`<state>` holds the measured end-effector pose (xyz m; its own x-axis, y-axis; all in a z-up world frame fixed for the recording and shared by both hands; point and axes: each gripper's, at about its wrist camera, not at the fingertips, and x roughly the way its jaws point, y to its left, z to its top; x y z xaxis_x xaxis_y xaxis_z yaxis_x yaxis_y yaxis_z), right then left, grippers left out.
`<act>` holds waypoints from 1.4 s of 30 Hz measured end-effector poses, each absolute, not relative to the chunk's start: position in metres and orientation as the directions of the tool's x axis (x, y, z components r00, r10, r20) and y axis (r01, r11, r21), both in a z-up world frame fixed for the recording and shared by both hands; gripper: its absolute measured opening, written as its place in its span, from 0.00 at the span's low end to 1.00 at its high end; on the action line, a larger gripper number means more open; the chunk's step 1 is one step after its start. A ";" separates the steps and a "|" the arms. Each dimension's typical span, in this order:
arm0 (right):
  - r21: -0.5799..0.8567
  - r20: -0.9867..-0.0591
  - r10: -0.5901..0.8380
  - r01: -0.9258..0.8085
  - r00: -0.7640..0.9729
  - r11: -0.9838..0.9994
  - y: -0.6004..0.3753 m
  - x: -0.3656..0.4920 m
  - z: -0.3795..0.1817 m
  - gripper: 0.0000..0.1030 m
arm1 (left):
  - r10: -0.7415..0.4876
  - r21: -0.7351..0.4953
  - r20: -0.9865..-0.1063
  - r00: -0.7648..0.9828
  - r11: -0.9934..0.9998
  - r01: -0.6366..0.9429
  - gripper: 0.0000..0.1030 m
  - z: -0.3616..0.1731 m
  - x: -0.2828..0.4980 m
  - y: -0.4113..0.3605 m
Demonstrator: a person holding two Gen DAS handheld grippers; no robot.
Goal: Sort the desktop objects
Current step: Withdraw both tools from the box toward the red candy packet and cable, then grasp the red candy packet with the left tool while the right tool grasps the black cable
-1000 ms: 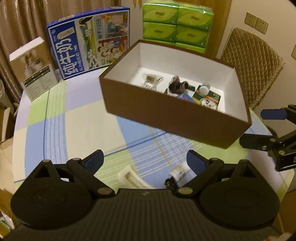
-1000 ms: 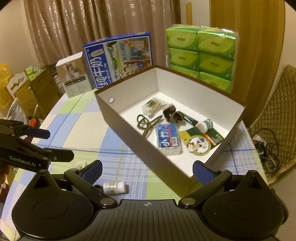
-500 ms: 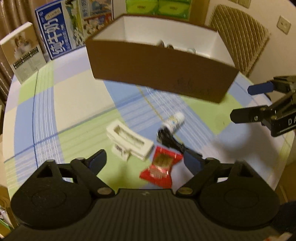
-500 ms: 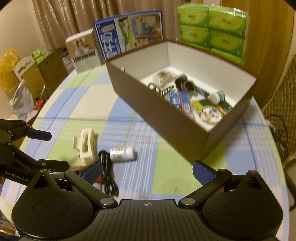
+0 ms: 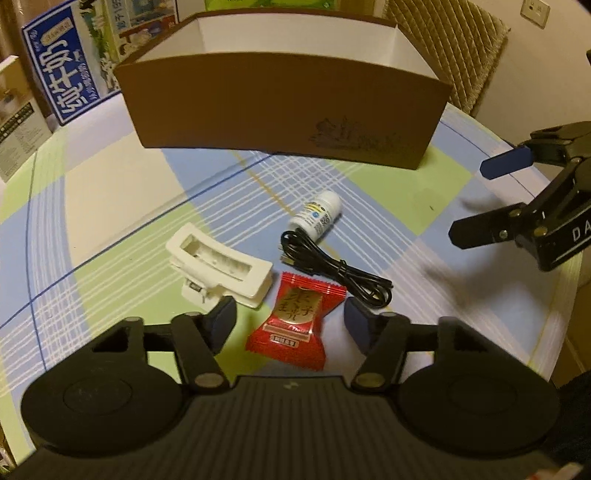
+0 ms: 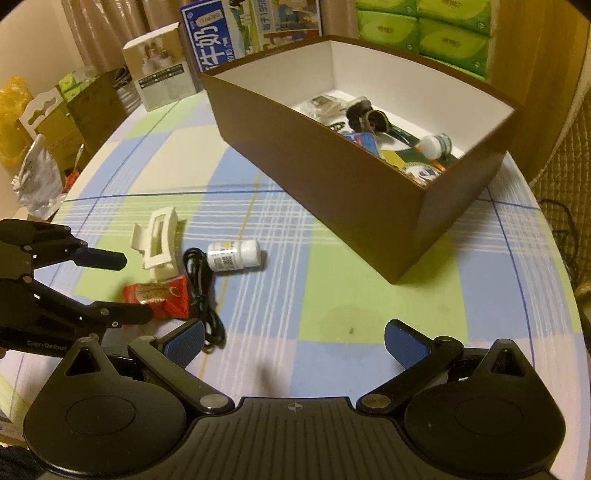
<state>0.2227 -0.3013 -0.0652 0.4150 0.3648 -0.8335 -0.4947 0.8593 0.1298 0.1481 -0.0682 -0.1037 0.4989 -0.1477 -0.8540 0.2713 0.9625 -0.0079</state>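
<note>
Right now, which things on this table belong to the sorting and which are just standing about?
To sort: red candy packet between the open left gripper's closing jaws, white hair clip, black cable, white pill bottle, brown box.

Standing about: milk carton, tissue packs, small white box.

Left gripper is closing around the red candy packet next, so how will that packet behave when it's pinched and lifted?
The red candy packet looks like thin crinkled wrapper, so probably light and crushable. Its flared ends may flop. It lies flat on the tablecloth, so the left gripper pads may slide over it unless they close low.
</note>
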 end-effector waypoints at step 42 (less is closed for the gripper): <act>0.140 -0.796 0.481 -0.661 0.368 0.737 -0.240 0.213 -0.094 0.61 | -0.016 -0.004 -0.871 0.492 1.000 0.026 0.26 -0.099 0.106 -0.006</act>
<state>0.2127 -0.2397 -0.0939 0.3678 0.4809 -0.7959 -0.6611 0.7371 0.1398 0.1062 -0.0062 -0.0994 0.4918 -0.0159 -0.8706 0.0261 0.9997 -0.0036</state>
